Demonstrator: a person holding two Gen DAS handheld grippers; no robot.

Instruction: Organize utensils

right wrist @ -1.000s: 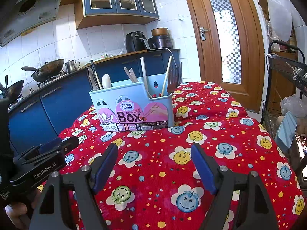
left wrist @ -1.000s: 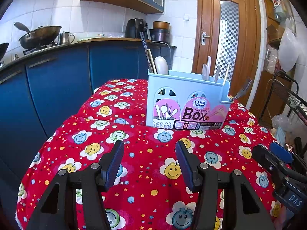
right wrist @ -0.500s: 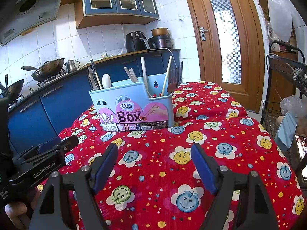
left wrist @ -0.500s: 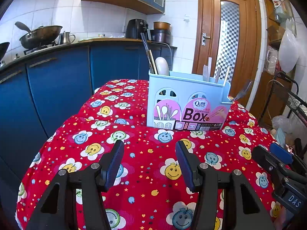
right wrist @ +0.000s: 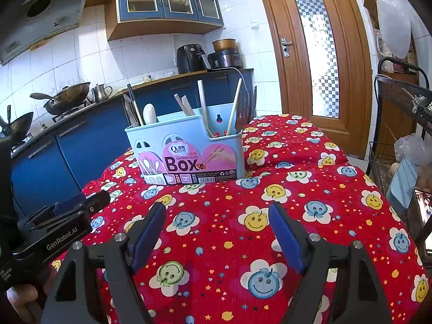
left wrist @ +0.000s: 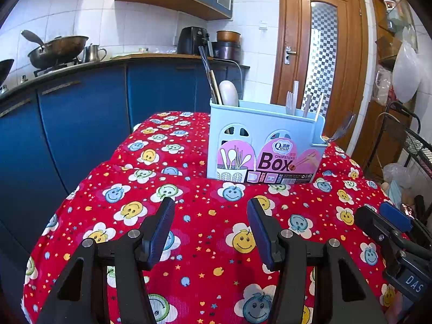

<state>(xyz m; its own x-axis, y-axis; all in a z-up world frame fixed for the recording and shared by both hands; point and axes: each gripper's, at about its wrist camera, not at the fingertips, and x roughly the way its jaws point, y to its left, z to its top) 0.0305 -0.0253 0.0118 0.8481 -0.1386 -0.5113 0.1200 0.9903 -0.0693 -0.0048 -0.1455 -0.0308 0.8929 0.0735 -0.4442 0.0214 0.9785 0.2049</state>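
While both tools hang over the red smiley tablecloth (left wrist: 205,243), the pale blue chopsticks box (left wrist: 263,145) stands upright on it, well beyond their tips. Left gripper (left wrist: 209,216): jaws parted, nothing between. Right gripper (right wrist: 217,217): jaws spread wider, likewise empty. Inside the box: spoon (left wrist: 228,93) and dark chopsticks (left wrist: 206,74) at its left end, white fork (left wrist: 290,102) and sticks toward its right.

Glossy plastic utensil box (left wrist: 263,135), ribbed cloth (left wrist: 205,232).
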